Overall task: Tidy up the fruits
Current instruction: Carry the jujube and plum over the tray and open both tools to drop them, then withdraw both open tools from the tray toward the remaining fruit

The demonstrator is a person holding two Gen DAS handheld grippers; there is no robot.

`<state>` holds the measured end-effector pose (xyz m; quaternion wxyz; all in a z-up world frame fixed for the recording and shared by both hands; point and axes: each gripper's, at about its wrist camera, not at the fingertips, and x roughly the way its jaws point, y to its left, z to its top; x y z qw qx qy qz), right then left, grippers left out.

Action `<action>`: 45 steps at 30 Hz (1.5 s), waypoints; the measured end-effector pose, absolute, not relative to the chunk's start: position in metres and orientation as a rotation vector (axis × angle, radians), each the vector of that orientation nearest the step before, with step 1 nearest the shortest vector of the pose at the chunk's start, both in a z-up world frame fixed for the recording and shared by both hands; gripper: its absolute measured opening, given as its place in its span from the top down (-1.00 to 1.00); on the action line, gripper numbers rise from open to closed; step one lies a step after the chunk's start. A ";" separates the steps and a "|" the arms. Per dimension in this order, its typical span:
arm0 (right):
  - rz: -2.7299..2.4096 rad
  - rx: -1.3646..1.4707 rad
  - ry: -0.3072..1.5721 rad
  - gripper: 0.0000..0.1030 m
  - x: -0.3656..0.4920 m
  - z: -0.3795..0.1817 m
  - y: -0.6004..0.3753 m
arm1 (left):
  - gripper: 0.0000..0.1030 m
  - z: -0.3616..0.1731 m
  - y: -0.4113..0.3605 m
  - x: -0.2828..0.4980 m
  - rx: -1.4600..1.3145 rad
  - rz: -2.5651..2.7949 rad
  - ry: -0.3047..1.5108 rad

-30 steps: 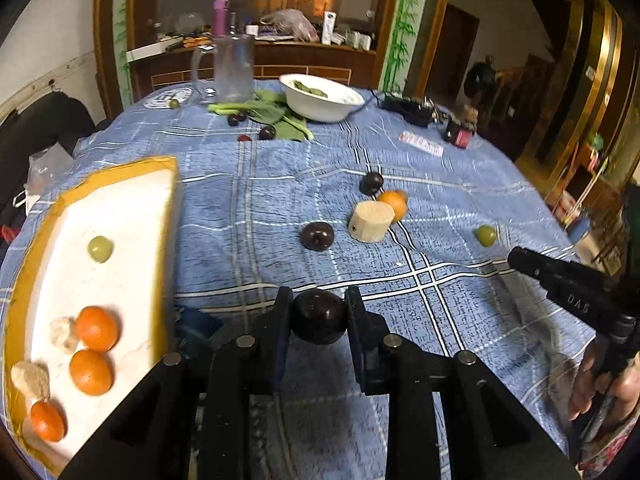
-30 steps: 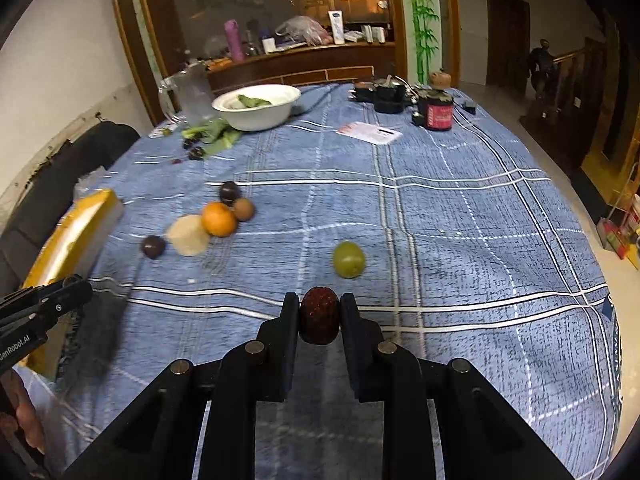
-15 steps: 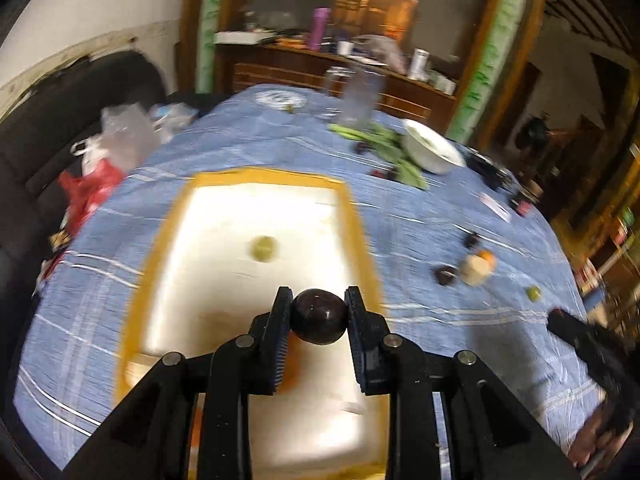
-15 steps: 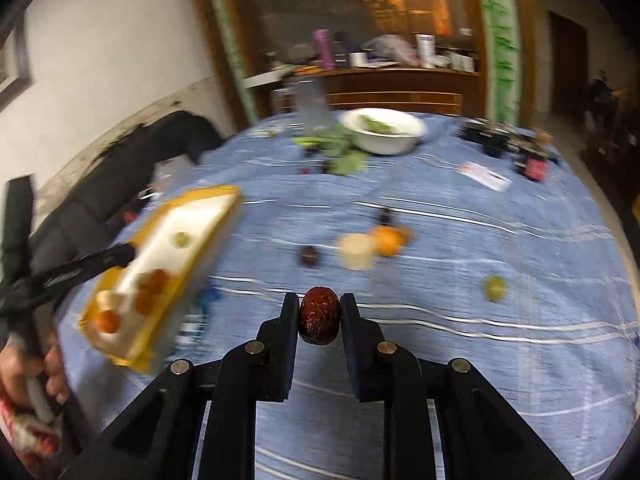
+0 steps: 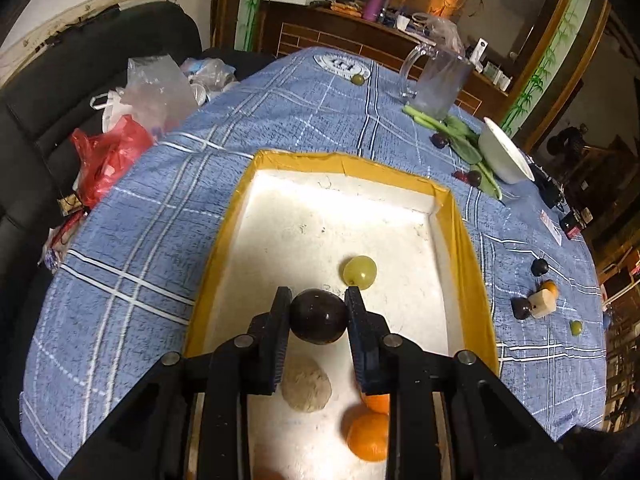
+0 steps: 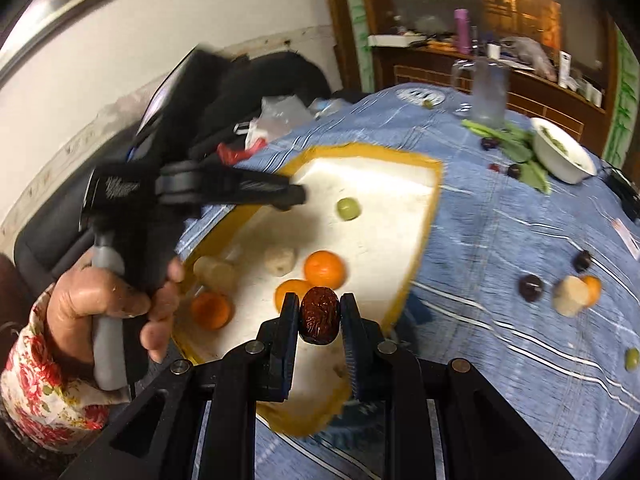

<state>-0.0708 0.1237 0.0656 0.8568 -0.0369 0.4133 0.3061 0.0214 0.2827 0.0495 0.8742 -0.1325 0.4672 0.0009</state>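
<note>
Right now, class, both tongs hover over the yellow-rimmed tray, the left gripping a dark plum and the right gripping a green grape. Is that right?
Not quite. The right tongs grip a wrinkled red date, as the right wrist view shows; the green grape lies loose in the yellow-rimmed tray. The left tongs do grip a dark plum.

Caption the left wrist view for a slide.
Left claw holds a dark plum over the yellow-rimmed tray.

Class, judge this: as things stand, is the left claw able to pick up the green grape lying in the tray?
Probably not: the left claw is shut on a dark plum, though the green grape lies unobstructed just ahead.
</note>
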 end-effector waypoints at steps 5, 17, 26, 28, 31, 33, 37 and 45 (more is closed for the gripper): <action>0.643 -0.111 0.898 0.55 -0.064 0.046 0.142 | 0.03 0.044 0.291 0.020 -0.336 0.002 0.980; 0.638 -0.057 0.870 -0.05 -0.072 0.051 0.128 | -0.29 0.070 0.307 -0.021 -0.461 -0.026 0.897; 0.515 0.142 0.846 -0.08 -0.089 0.053 0.043 | -0.43 0.089 0.290 -0.070 -0.536 -0.046 0.815; 0.486 0.205 0.857 -0.08 -0.093 0.048 0.021 | -0.43 0.088 0.282 -0.076 -0.537 -0.045 0.810; 0.431 0.263 0.859 -0.07 -0.102 0.042 -0.011 | -0.43 0.087 0.264 -0.085 -0.488 -0.029 0.808; 0.400 0.291 0.852 -0.07 -0.110 0.041 -0.029 | -0.44 0.086 0.251 -0.087 -0.458 -0.033 0.817; 0.339 0.350 0.837 -0.07 -0.117 0.040 -0.065 | -0.43 0.086 0.222 -0.087 -0.402 -0.080 0.843; 0.215 0.375 0.813 -0.09 -0.128 0.040 -0.126 | -0.43 0.088 0.173 -0.089 -0.288 -0.158 0.853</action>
